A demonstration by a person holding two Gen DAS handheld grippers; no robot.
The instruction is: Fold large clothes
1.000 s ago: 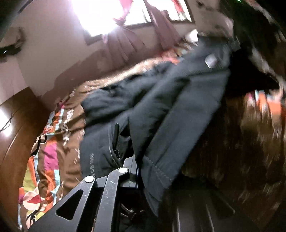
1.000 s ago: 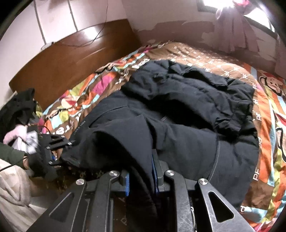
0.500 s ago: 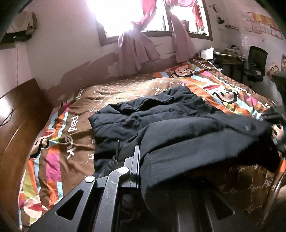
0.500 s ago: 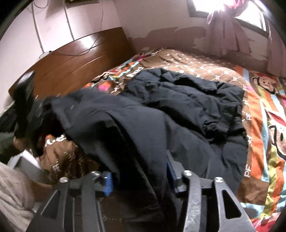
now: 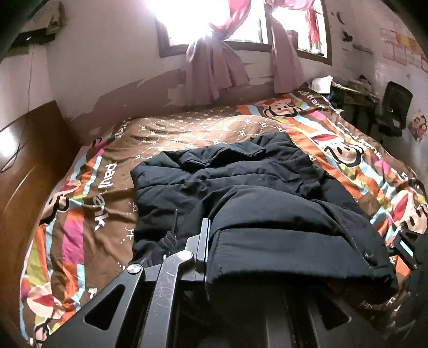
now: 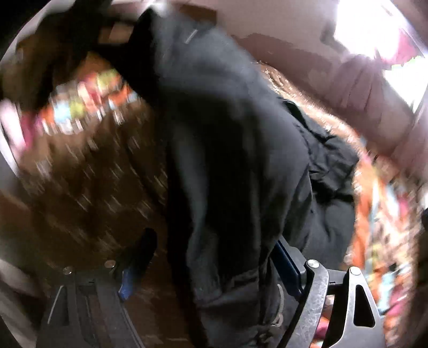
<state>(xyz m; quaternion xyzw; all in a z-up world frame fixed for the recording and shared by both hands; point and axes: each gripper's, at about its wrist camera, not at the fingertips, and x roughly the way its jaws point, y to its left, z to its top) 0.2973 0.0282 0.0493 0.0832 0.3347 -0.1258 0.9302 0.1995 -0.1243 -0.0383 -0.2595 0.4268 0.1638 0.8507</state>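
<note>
- The left gripper (image 5: pixel 207 241), at the lower centre of the left wrist view, is clamped on a hem of the black jacket (image 5: pixel 267 192); only its left finger (image 5: pixel 202 241) shows, pressed against the cloth, the other being buried under the fold.
- From that grip the jacket spreads up and to the right across the middle of the frame, a thick folded edge nearest the camera and crumpled sleeves farther back.
- The right gripper (image 6: pixel 214 267), at the bottom of the blurred right wrist view, has its jaws wide apart and opening; the jacket (image 6: pixel 227 160) hangs between the fingers (image 6: pixel 287 263), and the left pad stands clear of the cloth.
- The jacket lies on a brown and striped cartoon bedspread (image 5: pixel 88 214) that fills most of the left wrist view.
- A wooden headboard (image 5: pixel 29 160) runs along the left edge.
- At the top, a bright window (image 5: pixel 240 21) with pink curtains (image 5: pixel 214 67) sits above a peeling wall.
- A dark chair (image 5: pixel 393 109) stands at the upper right.
</note>
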